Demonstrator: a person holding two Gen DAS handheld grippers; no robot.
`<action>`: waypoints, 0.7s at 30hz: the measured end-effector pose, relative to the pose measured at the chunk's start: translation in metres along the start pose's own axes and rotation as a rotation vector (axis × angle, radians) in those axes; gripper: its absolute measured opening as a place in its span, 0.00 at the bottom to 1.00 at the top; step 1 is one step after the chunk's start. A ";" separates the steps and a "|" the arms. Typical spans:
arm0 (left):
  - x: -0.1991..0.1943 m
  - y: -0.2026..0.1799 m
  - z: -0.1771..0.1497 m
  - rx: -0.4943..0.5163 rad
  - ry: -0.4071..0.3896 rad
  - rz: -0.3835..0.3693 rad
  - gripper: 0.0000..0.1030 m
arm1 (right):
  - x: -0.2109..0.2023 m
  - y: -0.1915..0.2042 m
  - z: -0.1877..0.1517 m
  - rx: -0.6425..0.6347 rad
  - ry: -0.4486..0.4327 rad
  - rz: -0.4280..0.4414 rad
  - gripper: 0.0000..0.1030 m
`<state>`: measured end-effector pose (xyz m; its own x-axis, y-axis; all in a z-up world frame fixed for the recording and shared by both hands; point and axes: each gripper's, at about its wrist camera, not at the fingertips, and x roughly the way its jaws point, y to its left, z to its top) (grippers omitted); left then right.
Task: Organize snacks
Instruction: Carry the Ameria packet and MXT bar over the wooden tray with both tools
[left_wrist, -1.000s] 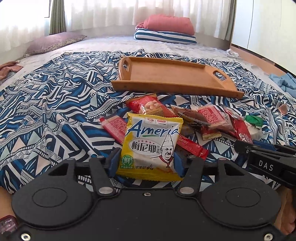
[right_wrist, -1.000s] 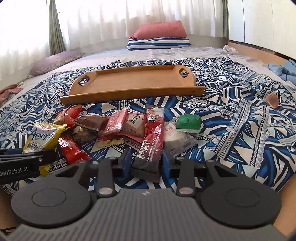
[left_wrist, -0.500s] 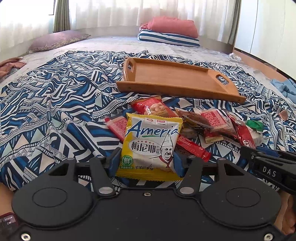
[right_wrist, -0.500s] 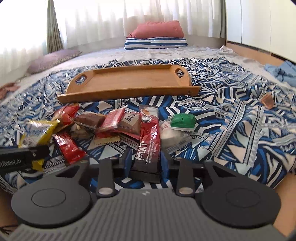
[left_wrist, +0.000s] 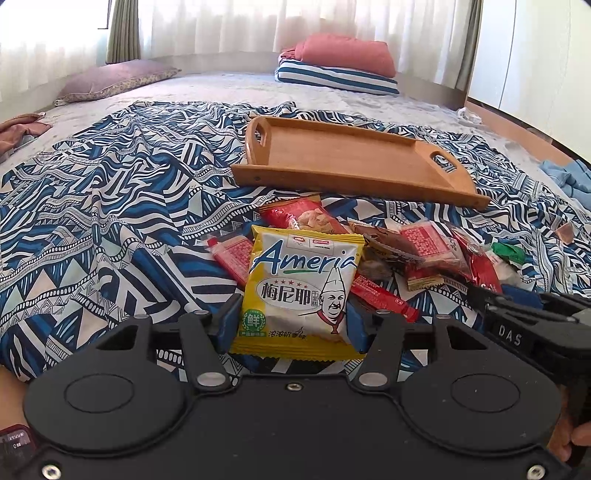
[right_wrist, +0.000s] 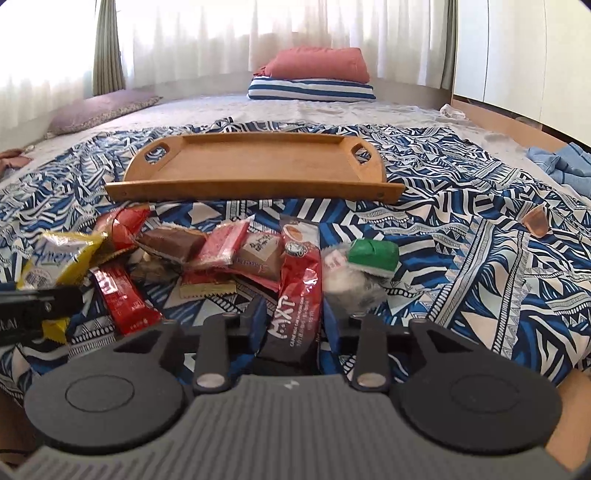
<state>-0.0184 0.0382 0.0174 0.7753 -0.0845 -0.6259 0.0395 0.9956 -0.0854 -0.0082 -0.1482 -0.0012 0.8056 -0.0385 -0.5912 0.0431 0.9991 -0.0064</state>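
While both of your grippers sit low over the heap of snacks on the bed (left_wrist: 110, 206), each one has a packet between its jaws. The left gripper (left_wrist: 293, 326) is clamped on the yellow packet (left_wrist: 299, 288): the blue pads press on both its side edges, near its bottom seam, and the packet stands tilted up at the near edge of the heap. The right gripper (right_wrist: 291, 325) has the long red stick packet (right_wrist: 297, 295) between its jaws, and they are closing on its dark lower end; the pads look to be touching both sides of it.

The step in hand looks like the pick-up, one snack per hand, with nothing yet in the wooden tray (right_wrist: 255, 184). The tray lies bare on the patterned blanket just beyond the heap, its long side wall facing you. The other snacks lie loose between the two grippers: a small red packet (right_wrist: 122, 299), a brown one (right_wrist: 173, 243), and a green wrapped sweet (right_wrist: 373, 256) to the right.

Next you would likely lift both packets clear of the heap and carry them over the tray's near wall. Let the right jaws finish closing first, since the stick is thin and slippery-looking. Raise the yellow packet gently so it does not drag its neighbours.
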 end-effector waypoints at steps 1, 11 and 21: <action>0.000 0.000 0.001 -0.001 0.000 0.000 0.53 | 0.000 0.000 -0.001 -0.001 -0.003 -0.002 0.36; -0.005 -0.001 0.012 -0.002 -0.029 0.002 0.52 | -0.017 -0.006 0.008 0.021 -0.051 0.023 0.30; -0.006 -0.002 0.036 -0.004 -0.038 -0.007 0.52 | -0.029 -0.011 0.026 0.020 -0.101 0.035 0.30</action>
<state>-0.0006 0.0382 0.0488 0.7984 -0.0900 -0.5954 0.0429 0.9948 -0.0928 -0.0170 -0.1589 0.0373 0.8622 -0.0060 -0.5065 0.0247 0.9992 0.0302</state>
